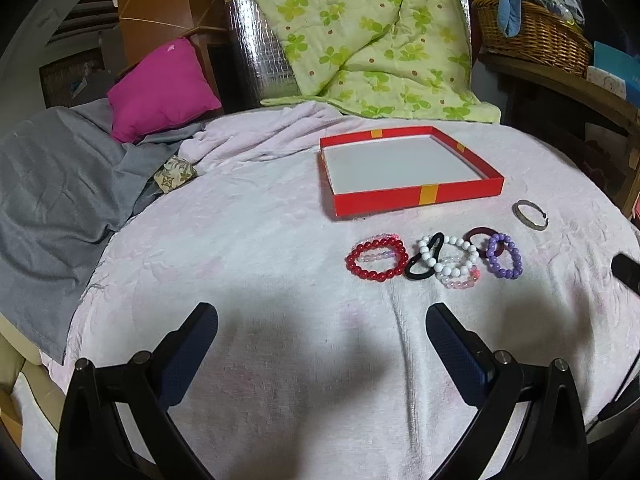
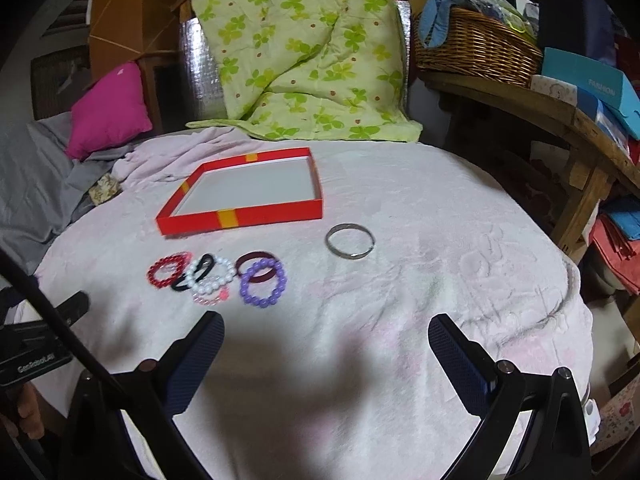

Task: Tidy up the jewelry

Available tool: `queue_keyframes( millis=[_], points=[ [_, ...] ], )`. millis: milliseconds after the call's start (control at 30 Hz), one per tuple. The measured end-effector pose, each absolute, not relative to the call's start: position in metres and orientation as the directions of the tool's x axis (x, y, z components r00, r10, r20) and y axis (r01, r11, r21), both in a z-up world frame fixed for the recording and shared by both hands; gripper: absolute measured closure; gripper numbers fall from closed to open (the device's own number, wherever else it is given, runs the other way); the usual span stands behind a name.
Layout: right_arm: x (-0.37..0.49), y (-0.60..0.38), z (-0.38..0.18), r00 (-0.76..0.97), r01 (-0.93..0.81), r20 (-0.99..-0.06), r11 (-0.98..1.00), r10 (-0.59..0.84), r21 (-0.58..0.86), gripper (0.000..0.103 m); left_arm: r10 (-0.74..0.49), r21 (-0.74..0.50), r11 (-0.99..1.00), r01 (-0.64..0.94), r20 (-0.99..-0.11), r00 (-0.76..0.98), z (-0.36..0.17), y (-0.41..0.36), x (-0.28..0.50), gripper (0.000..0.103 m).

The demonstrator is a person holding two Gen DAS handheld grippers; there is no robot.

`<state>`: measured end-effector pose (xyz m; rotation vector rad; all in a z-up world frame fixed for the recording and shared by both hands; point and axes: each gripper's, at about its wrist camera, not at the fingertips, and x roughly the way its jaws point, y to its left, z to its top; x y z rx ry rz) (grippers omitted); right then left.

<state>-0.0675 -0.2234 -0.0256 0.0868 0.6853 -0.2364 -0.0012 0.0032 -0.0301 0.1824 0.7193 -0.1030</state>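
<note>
A pale pink blanket [image 1: 260, 240] covers the work surface, and on it sits a shallow red box [image 1: 416, 198] with yellow bands, its white inside bare. Just in front of the box lies a cluster of jewelry: a red bead bracelet [image 1: 377, 259] on the left, a black hair tie [image 1: 425, 258] touching a white bead bracelet [image 1: 450, 254], a small pink bead bracelet [image 1: 460, 282] under the white one, and a purple bead bracelet [image 1: 505, 256] overlapping a dark red band [image 1: 478, 234]. A silver bangle [image 2: 350, 241] lies apart from the cluster, to its right and near the box's front right corner. The left gripper [image 1: 322, 344] hovers over the blanket in front of the cluster, its two fingers spread wide and holding nothing. The right gripper [image 2: 326, 354] is likewise wide apart and bare, above the blanket nearer the bangle. Behind the box hang a green flowered quilt [image 1: 360, 32] and a magenta pillow [image 1: 160, 88]; a wicker basket [image 2: 476, 48] stands on a wooden shelf to the right.
</note>
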Motion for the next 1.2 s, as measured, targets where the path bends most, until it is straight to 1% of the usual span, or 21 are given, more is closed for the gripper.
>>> queue_keyframes(
  millis=[100, 167, 233, 267, 400, 500, 567, 600, 633, 667, 767, 800, 833, 900, 933, 1000, 1033, 1067, 1133, 1200],
  points=[
    [-0.055, -0.239, -0.027, 0.747, 0.246, -0.641, 0.969, -0.175, 0.022, 0.000, -0.074, 0.090, 0.978, 0.190, -0.698, 0.712, -0.025, 0.005, 0.013, 0.000],
    [-0.041, -0.256, -0.030, 0.743, 0.244, -0.655, 0.967, -0.140, 0.071, 0.000, -0.105, 0.067, 0.974, 0.216, -0.713, 0.693, -0.018, 0.006, 0.028, 0.000],
    [-0.022, -0.274, -0.035, 0.728, 0.264, -0.674, 0.958, -0.122, 0.112, 0.000, -0.099, 0.060, 0.978, 0.202, -0.713, 0.694, -0.012, 0.010, 0.047, 0.000],
    [-0.013, -0.280, -0.038, 0.712, 0.269, -0.691, 0.958, -0.126, 0.103, 0.001, -0.104, 0.047, 0.980, 0.195, -0.713, 0.694, -0.011, 0.013, 0.054, 0.000],
    [0.021, -0.298, -0.049, 0.684, 0.276, -0.724, 0.950, -0.088, 0.145, 0.013, -0.124, -0.016, 0.986, 0.169, -0.751, 0.649, -0.028, 0.026, 0.084, 0.000],
    [0.044, -0.300, -0.057, 0.660, 0.276, -0.747, 0.951, -0.081, 0.141, 0.017, -0.128, -0.045, 0.988, 0.147, -0.772, 0.623, -0.051, 0.033, 0.096, 0.000],
    [0.061, -0.298, -0.065, 0.643, 0.273, -0.761, 0.954, -0.084, 0.126, 0.018, -0.133, -0.053, 0.987, 0.152, -0.801, 0.584, -0.069, 0.033, 0.105, 0.001],
    [0.070, -0.297, -0.070, 0.633, 0.269, -0.769, 0.956, -0.084, 0.117, 0.020, -0.129, -0.047, 0.987, 0.156, -0.811, 0.570, -0.073, 0.032, 0.108, 0.004],
    [0.076, -0.296, -0.073, 0.630, 0.264, -0.772, 0.957, -0.079, 0.117, 0.021, -0.129, -0.041, 0.985, 0.167, -0.816, 0.564, -0.076, 0.029, 0.110, 0.009],
    [0.081, -0.296, -0.075, 0.626, 0.260, -0.777, 0.958, -0.075, 0.117, 0.023, -0.139, -0.042, 0.982, 0.183, -0.818, 0.558, -0.078, 0.027, 0.113, 0.011],
    [0.095, -0.296, -0.086, 0.595, 0.271, -0.800, 0.956, -0.078, 0.108, 0.024, -0.200, -0.085, 0.968, 0.238, -0.833, 0.516, -0.085, 0.016, 0.123, 0.022],
    [0.100, -0.298, -0.092, 0.579, 0.284, -0.811, 0.954, -0.087, 0.100, 0.025, -0.202, -0.084, 0.966, 0.245, -0.837, 0.509, -0.087, 0.013, 0.126, 0.029],
    [0.104, -0.299, -0.094, 0.579, 0.290, -0.811, 0.951, -0.085, 0.108, 0.029, -0.211, -0.087, 0.961, 0.261, -0.842, 0.496, -0.090, 0.008, 0.130, 0.037],
    [0.110, -0.302, -0.102, 0.560, 0.299, -0.825, 0.947, -0.076, 0.116, 0.036, -0.240, -0.109, 0.951, 0.288, -0.850, 0.469, -0.093, 0.000, 0.137, 0.045],
    [0.112, -0.303, -0.106, 0.551, 0.303, -0.830, 0.947, -0.082, 0.107, 0.037, -0.249, -0.119, 0.948, 0.295, -0.854, 0.456, -0.096, -0.002, 0.140, 0.052],
    [0.115, -0.300, -0.108, 0.554, 0.297, -0.824, 0.953, -0.119, 0.062, 0.041, -0.270, -0.142, 0.942, 0.305, -0.859, 0.434, -0.101, -0.007, 0.147, 0.063],
    [0.116, -0.299, -0.109, 0.553, 0.293, -0.824, 0.955, -0.126, 0.051, 0.044, -0.275, -0.147, 0.940, 0.307, -0.858, 0.434, -0.102, -0.008, 0.150, 0.065],
    [0.117, -0.299, -0.109, 0.559, 0.291, -0.820, 0.955, -0.126, 0.051, 0.044, -0.282, -0.150, 0.938, 0.311, -0.853, 0.438, -0.102, -0.009, 0.150, 0.067],
    [0.118, -0.299, -0.110, 0.566, 0.287, -0.815, 0.956, -0.125, 0.053, 0.044, -0.297, -0.159, 0.932, 0.325, -0.850, 0.436, -0.101, -0.011, 0.151, 0.087],
    [0.119, -0.299, -0.110, 0.568, 0.282, -0.814, 0.958, -0.125, 0.050, 0.044, -0.317, -0.176, 0.924, 0.339, -0.849, 0.424, -0.102, -0.012, 0.149, 0.092]
  ],
)
